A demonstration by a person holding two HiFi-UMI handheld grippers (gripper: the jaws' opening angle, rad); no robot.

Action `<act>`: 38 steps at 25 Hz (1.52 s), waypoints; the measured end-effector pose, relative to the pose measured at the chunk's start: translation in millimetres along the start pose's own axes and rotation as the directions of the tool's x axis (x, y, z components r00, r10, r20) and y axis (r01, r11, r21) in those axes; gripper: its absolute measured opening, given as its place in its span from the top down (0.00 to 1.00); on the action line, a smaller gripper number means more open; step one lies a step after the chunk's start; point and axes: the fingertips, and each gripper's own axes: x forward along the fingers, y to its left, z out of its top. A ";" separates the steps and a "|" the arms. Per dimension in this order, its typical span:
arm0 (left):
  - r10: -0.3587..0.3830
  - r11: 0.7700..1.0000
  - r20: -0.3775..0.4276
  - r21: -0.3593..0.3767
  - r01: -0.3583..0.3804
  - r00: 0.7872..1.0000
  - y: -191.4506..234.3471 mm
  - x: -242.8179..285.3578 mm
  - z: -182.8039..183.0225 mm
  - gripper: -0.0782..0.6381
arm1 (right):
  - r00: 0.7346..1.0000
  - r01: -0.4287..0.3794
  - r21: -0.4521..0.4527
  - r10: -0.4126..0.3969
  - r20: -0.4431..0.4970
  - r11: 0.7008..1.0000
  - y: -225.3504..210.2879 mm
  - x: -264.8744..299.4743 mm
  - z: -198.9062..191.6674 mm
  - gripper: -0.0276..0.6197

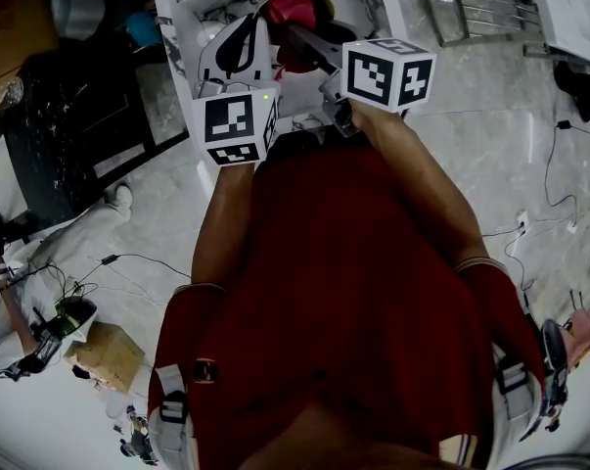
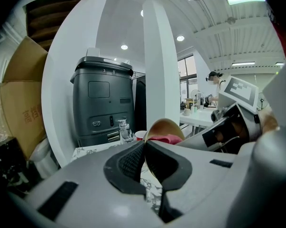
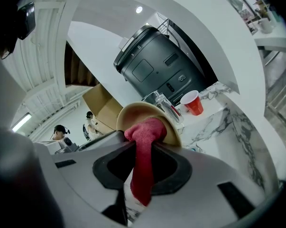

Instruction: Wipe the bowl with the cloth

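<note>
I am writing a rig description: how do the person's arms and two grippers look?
The left tongs and right tongs have white shells and black pads. Each gripper bears a white cube with black square markers. The sleeves are short and red.

Marble counter (image 1: pixel 180 13), grey floor (image 1: pixel 490 155), white pillar (image 2: pixel 159 70).

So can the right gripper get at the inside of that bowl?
Seemingly yes: the left gripper holds the bowl open towards the right gripper, whose red cloth touches its inside.
</note>
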 end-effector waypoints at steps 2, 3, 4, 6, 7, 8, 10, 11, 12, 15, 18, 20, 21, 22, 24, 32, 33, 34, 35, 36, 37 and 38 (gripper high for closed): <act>0.002 1.000 -0.002 -0.003 -0.002 1.000 1.1 0.5 -1.1 0.87 | 1.000 0.001 0.003 -0.001 -0.002 1.000 -1.4 0.6 -1.5 0.83; 0.003 1.000 -0.003 -0.004 -0.003 1.000 1.5 0.7 -1.6 0.87 | 1.000 0.000 0.004 0.000 -0.004 1.000 -1.8 1.0 -2.6 0.83; 0.004 1.000 -0.004 -0.005 -0.004 1.000 1.8 0.9 -2.0 0.87 | 1.000 -0.001 0.005 0.001 -0.007 1.000 -1.9 1.5 -3.9 0.83; 0.005 1.000 -0.005 -0.005 -0.005 1.000 2.2 1.2 -2.1 0.87 | 1.000 -0.004 0.006 0.004 -0.014 1.000 -1.4 2.7 -6.4 0.83; 0.006 1.000 -0.005 -0.005 -0.006 1.000 2.2 1.3 -2.1 0.87 | 1.000 -0.005 0.006 0.005 -0.017 1.000 -1.1 3.2 -7.4 0.83; 0.006 1.000 -0.006 -0.005 -0.006 1.000 2.2 1.4 -2.0 0.87 | 1.000 -0.005 0.007 0.005 -0.020 1.000 -0.9 3.8 -8.2 0.83; 0.005 1.000 -0.007 -0.006 -0.005 1.000 2.1 2.1 -2.2 0.87 | 1.000 -0.008 0.008 0.008 -0.022 1.000 -0.6 5.1 -8.7 0.83; 0.005 1.000 -0.007 -0.007 -0.005 1.000 1.9 2.8 -2.3 0.87 | 1.000 -0.011 0.008 0.011 -0.023 1.000 -0.4 5.7 -8.5 0.83; 0.004 1.000 -0.008 -0.008 -0.004 1.000 1.9 3.5 -2.5 0.87 | 1.000 -0.015 0.008 0.015 -0.025 1.000 -0.3 6.2 -8.5 0.83; 0.004 1.000 -0.015 -0.022 -0.004 1.000 3.5 5.5 -4.8 0.87 | 0.999 -0.021 0.001 0.021 -0.035 1.000 0.3 7.3 -9.8 0.83; 0.005 0.999 -0.024 -0.042 -0.006 1.000 7.2 7.3 -7.8 0.87 | 0.999 -0.023 -0.023 0.022 -0.041 0.999 1.9 7.9 -9.5 0.83; 0.004 0.999 -0.027 -0.054 -0.006 1.000 9.0 8.1 -8.9 0.87 | 0.999 -0.026 -0.044 0.024 -0.046 0.999 3.4 7.5 -9.2 0.83; 0.004 0.998 -0.028 -0.058 -0.006 1.000 9.5 8.5 -9.3 0.87 | 0.998 -0.029 -0.057 0.026 -0.051 0.998 4.1 7.0 -9.6 0.83; 0.005 0.998 -0.029 -0.062 -0.007 1.000 9.9 8.8 -9.7 0.87 | 0.998 -0.032 -0.071 0.028 -0.058 0.997 5.0 6.3 -10.5 0.83; 0.007 0.998 -0.031 -0.066 -0.009 1.000 10.6 9.5 -9.9 0.87 | 0.997 -0.038 -0.101 0.031 -0.072 0.994 7.0 4.8 -12.3 0.83; 0.018 0.997 -0.041 -0.080 -0.021 0.999 15.4 11.9 -11.2 0.87 | 0.997 -0.035 -0.216 0.018 -0.081 0.976 10.0 -4.1 -11.5 0.83; 0.019 0.996 -0.043 -0.082 -0.022 0.999 16.0 12.4 -12.2 0.87 | 0.997 -0.034 -0.225 0.017 -0.079 0.974 9.7 -5.1 -11.0 0.83; 0.020 0.996 -0.045 -0.083 -0.023 0.999 16.7 13.2 -13.3 0.87 | 0.997 -0.034 -0.235 0.017 -0.077 0.971 9.3 -5.9 -10.3 0.83; 0.020 0.996 -0.048 -0.084 -0.024 0.999 17.3 13.9 -14.3 0.87 | 0.997 -0.036 -0.244 0.019 -0.074 0.969 9.2 -6.8 -9.5 0.83; 0.020 0.996 -0.050 -0.086 -0.024 0.999 17.9 14.4 -15.3 0.87 | 0.997 -0.039 -0.253 0.021 -0.071 0.967 9.5 -7.8 -8.8 0.83; 0.020 0.996 -0.053 -0.089 -0.024 0.998 18.3 14.7 -16.3 0.87 | 0.997 -0.041 -0.263 0.024 -0.067 0.964 10.0 -9.0 -8.1 0.83; 0.019 0.995 -0.057 -0.092 -0.024 0.998 18.7 14.8 -17.4 0.87 | 0.998 -0.043 -0.274 0.027 -0.063 0.961 10.7 -10.4 -7.3 0.83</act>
